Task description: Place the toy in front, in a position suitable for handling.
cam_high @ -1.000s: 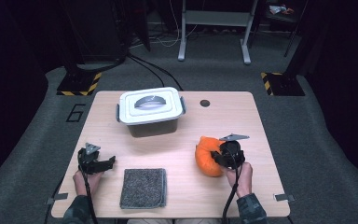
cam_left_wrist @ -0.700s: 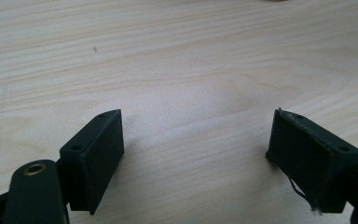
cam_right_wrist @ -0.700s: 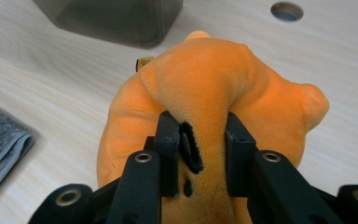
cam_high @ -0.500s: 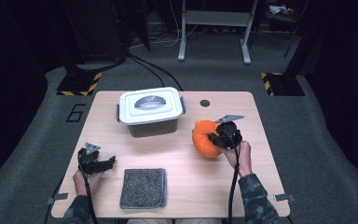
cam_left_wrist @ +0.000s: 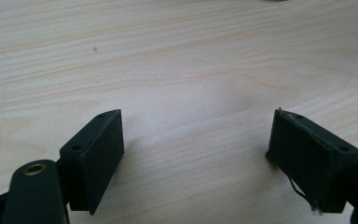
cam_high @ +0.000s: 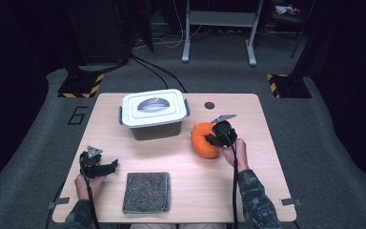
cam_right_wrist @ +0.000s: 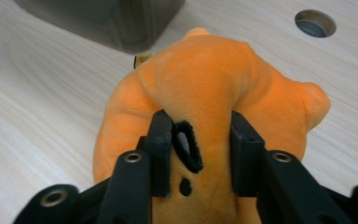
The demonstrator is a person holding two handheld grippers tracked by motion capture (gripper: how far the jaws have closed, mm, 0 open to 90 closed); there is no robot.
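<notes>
The right tool (cam_right_wrist: 200,154) squeezes the soft orange toy (cam_right_wrist: 205,93) tight so it will not slip, holding it just beside the closed box (cam_high: 155,114) on the tabletop (cam_high: 267,191), while the left tool (cam_left_wrist: 196,158) waits wide open with nothing in it.
</notes>
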